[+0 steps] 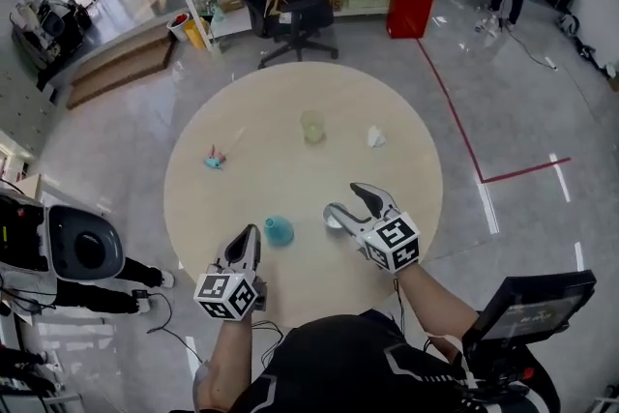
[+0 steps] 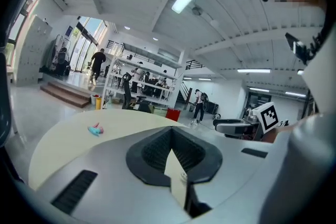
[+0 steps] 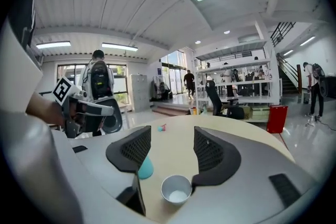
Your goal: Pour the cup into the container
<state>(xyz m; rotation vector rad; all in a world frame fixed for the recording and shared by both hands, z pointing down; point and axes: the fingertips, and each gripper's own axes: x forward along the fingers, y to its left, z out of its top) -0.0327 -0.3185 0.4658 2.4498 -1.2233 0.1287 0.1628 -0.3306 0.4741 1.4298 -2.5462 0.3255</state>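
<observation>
While my right gripper [image 1: 342,199] hangs released above the cup [image 3: 176,189] by the counter's [image 1: 251,126] near edge, left gripper [image 1: 251,233] clenched empty, grasping looks next: lower, close.

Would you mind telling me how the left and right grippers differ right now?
The left gripper has its jaws together; the right gripper has them apart. The left is next to the teal object; the right is above the white cup. Both hold nothing and hover over the round table.
</observation>
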